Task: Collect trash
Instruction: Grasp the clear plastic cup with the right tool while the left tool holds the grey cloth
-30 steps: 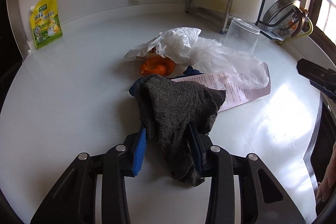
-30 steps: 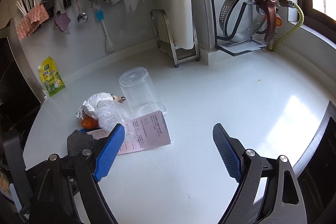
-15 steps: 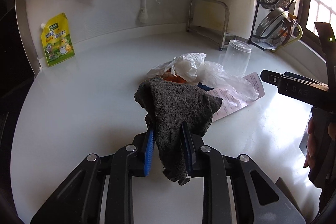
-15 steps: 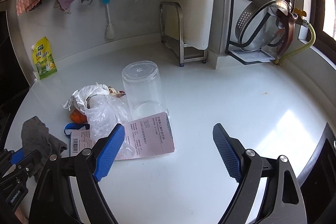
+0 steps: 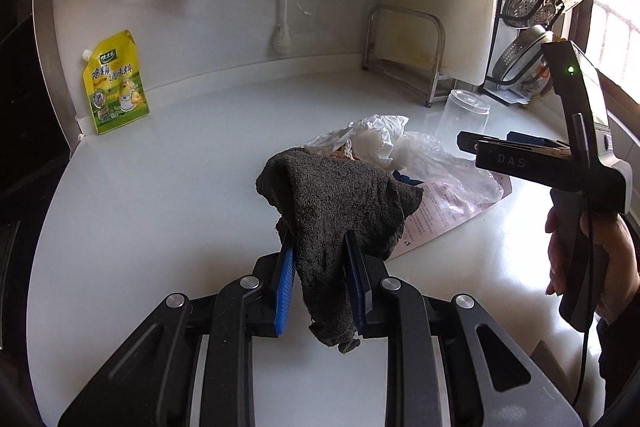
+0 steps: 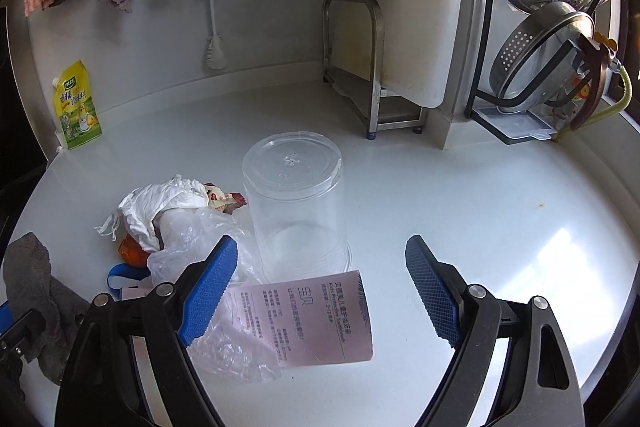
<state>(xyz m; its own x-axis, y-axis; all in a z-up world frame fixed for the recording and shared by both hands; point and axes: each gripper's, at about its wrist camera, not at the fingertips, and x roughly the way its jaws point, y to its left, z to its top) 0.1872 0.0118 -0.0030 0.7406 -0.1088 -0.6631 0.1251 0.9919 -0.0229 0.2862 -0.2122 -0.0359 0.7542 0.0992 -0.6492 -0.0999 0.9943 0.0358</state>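
My left gripper (image 5: 320,267) is shut on a dark grey cloth (image 5: 336,199), which hangs above the white counter (image 5: 160,207). Behind the cloth lies the trash pile: a crumpled white tissue (image 6: 160,203), a clear plastic bag (image 6: 200,239), an orange scrap (image 6: 132,251), a red wrapper (image 6: 224,199) and a pink paper slip (image 6: 316,315). An upturned clear plastic cup (image 6: 292,203) stands beside the pile. My right gripper (image 6: 322,247) hangs open over the slip, just in front of the cup, with nothing gripped. A hand (image 5: 600,267) holds it at the right of the left wrist view.
A yellow seasoning pouch (image 6: 76,107) leans on the back wall at the left. A metal stand (image 6: 360,67) with a white cutting board (image 6: 420,7) and a rack of steel strainers (image 6: 552,59) fill the back right. Cloths, a spoon and a brush hang on the wall.
The left gripper's jaws narrowed on the grey cloth and lifted it off the counter. The right gripper moved in toward the cup and the trash pile.
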